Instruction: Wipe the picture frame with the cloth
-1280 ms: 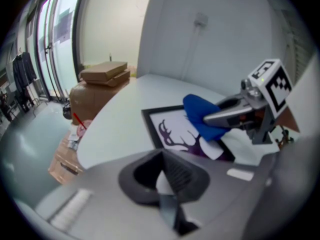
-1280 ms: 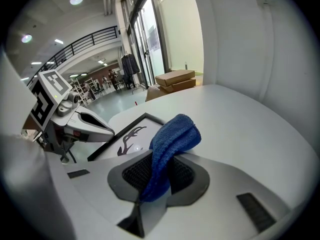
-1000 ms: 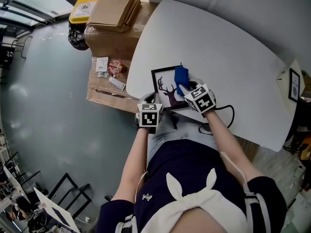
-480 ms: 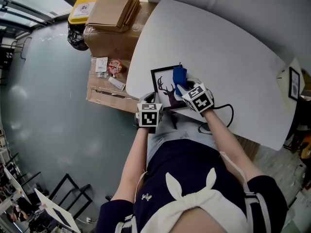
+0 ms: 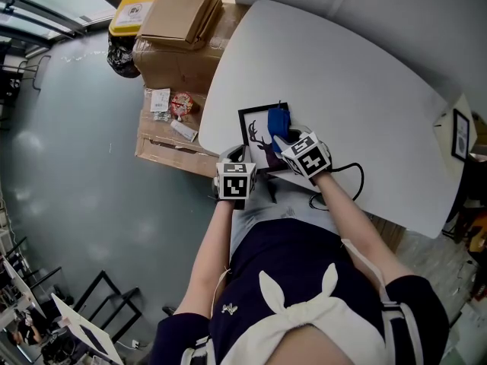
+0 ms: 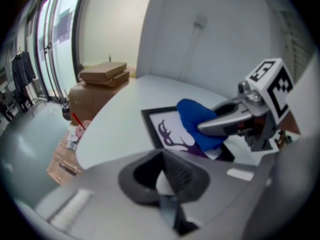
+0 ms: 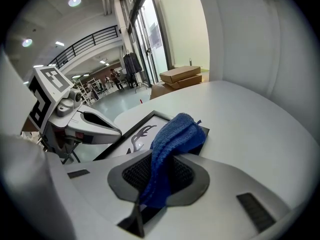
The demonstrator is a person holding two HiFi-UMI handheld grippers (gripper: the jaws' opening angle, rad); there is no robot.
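Observation:
A black picture frame with a deer print lies at the near left edge of the white table. My right gripper is shut on a blue cloth, which rests on the frame's right part. In the right gripper view the cloth hangs from the jaws over the frame. My left gripper is at the frame's near corner, shut on its edge. The left gripper view shows the frame, the cloth and the right gripper's fingers ahead.
Cardboard boxes, a yellow bin and small packets stand left of the table, below its edge. A black cable lies by my right wrist. A small framed sign stands at the far right.
My right gripper has slid slightly leftward across the frame with the cloth. The left gripper and the frame have stayed where they were.

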